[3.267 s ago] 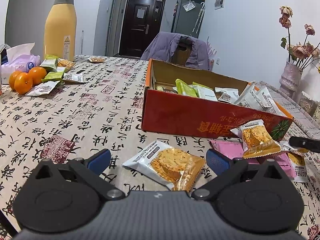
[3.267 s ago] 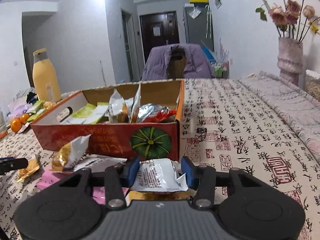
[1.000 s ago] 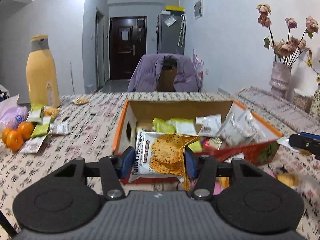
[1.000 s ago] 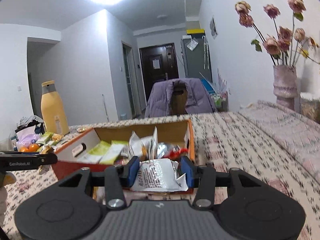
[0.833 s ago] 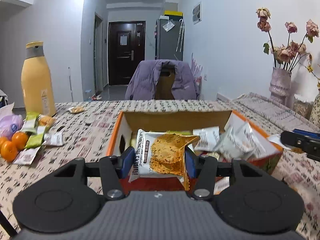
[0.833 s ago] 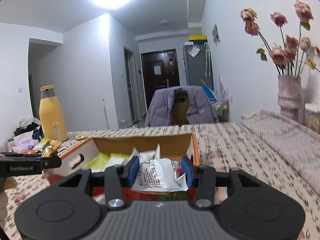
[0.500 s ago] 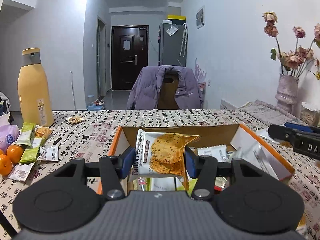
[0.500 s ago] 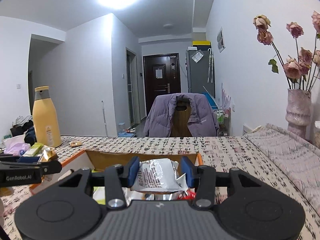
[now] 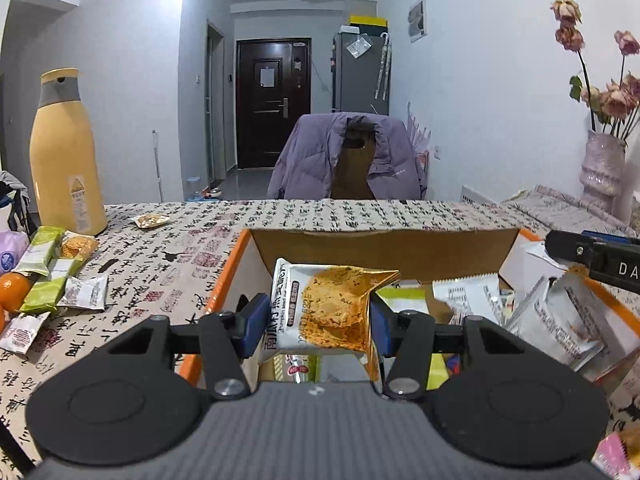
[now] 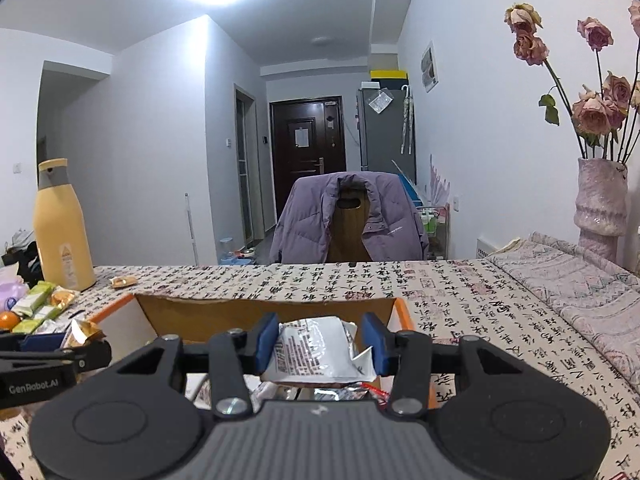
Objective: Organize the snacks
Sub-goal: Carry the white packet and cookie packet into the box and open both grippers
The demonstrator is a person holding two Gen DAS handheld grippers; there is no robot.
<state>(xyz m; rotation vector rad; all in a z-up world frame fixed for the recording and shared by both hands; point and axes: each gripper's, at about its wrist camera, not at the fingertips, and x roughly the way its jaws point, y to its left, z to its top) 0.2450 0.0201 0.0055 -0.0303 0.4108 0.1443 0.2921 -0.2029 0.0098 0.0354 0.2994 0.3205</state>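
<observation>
My left gripper is shut on a white and gold cracker packet and holds it above the left part of the open orange cardboard box. The box holds several snack packets. My right gripper is shut on a white crinkled snack packet and holds it above the same box, at its right end. Each gripper shows at the edge of the other's view: the right one, the left one.
A tall yellow bottle stands at the back left. Green and white snack bars and oranges lie left of the box. One loose packet lies farther back. A vase with dried roses stands right. A chair with a purple jacket is behind the table.
Both grippers have risen and moved forward with their packets, from beside the box to above its inside. Both stay shut on the same packets.
</observation>
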